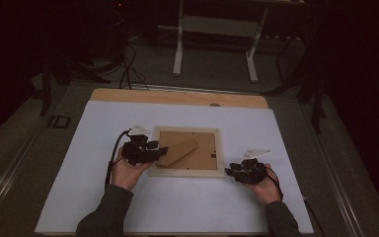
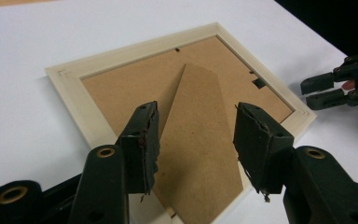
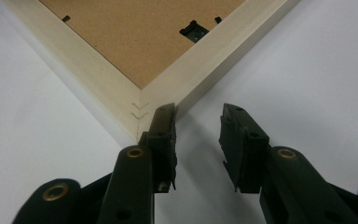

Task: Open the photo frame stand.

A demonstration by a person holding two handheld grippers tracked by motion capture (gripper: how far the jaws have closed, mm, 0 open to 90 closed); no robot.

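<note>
A pale wooden picture frame [image 1: 187, 171] [image 2: 74, 88] [image 3: 98, 79] lies face down on the white sheet, its brown backing up. A cardboard stand leg [image 1: 180, 150] [image 2: 200, 121] lies slantwise on the backing. My left gripper [image 1: 164, 150] [image 2: 196, 109] hovers over the frame's near left part. It is open, with the leg's wide end between and below its jaws; I see no pad pressing on it. My right gripper [image 1: 228, 172] [image 3: 198, 109] [image 2: 314, 93] sits just off the frame's near right corner, open, with bare sheet between its jaws.
The white sheet [image 1: 177, 207] covers most of a wooden table [image 1: 177, 96]. A small black hanger clip [image 3: 193, 30] [image 2: 259, 82] is fixed to the backing near the right rail. Beyond the table stand a white desk frame [image 1: 216, 29] and floor cables [image 1: 128, 69].
</note>
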